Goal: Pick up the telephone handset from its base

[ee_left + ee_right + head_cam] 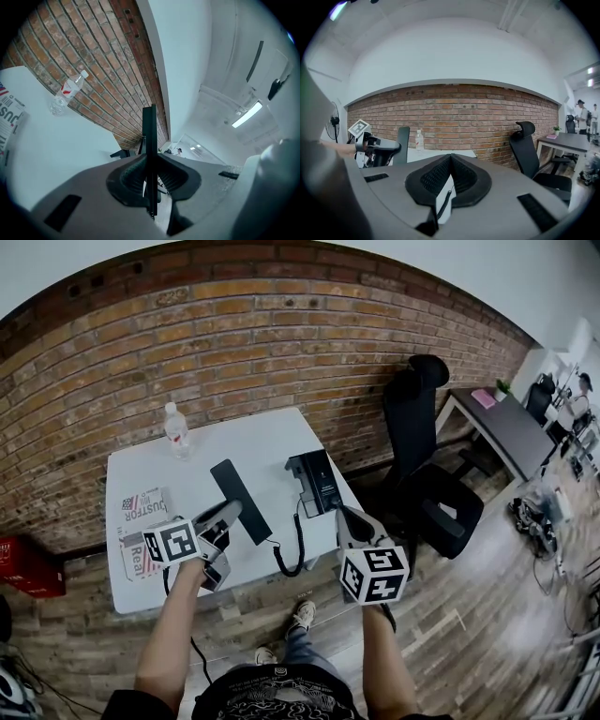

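Observation:
In the head view, my left gripper (228,515) is shut on the lower end of the long black telephone handset (239,495), which is off its base. The black base (315,482) sits on the white table (262,442) to the right of it. A coiled cord (292,554) hangs from the handset over the table's front edge. In the left gripper view the handset (149,140) stands edge-on, clamped between the pads of my left gripper (150,173). My right gripper (345,517) hovers near the base with its jaws together and holds nothing. In the right gripper view, the right gripper (450,161) faces the brick wall and the handset (402,140) shows at the left.
A water bottle (176,432) stands at the table's back left. A printed paper (141,521) lies at its left front. A black office chair (427,465) and a grey desk (506,427) stand to the right. A red box (28,568) sits on the floor at the left.

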### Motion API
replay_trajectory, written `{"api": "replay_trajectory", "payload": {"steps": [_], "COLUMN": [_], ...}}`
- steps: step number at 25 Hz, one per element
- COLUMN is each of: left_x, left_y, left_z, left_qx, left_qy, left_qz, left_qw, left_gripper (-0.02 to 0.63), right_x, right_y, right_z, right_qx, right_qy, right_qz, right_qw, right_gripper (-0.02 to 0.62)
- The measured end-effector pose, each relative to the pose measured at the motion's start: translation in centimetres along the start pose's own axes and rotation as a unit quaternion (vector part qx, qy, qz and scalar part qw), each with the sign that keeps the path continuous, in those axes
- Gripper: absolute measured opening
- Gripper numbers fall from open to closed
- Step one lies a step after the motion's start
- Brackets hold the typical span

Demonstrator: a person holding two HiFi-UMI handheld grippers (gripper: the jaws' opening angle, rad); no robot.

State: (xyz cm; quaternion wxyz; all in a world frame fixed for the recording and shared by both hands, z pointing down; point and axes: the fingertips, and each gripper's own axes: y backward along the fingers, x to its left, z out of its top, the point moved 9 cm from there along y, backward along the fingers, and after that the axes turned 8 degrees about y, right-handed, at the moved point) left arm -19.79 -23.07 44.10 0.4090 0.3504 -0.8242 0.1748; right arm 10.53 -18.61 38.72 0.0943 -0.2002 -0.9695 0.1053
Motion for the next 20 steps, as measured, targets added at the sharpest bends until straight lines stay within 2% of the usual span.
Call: {"api": "replay_trajectory", "payload": {"steps": [7,20], "left_x": [-0.4,-0.5], "left_y": [0.4,1.0], "left_z": [0.2,0.3], "left_qx": [-0.008,-0.001], "left_qy": [-0.012,-0.003], "left_qz": [0.011,0.010], "left_qw": [0.9998,0.9999], "left_gripper": [0.072,0.072], "right_x": [0.2,0.7], "right_y": [0.1,-0.2], "right_z": [-0.1,0.5], "right_qx": [-0.001,0.002], "right_qy": [-0.002,0.001], "right_qz": [-0.002,0.004], "right_qw": [1.000,1.000], "right_gripper": [-0.002,-0.001]}}
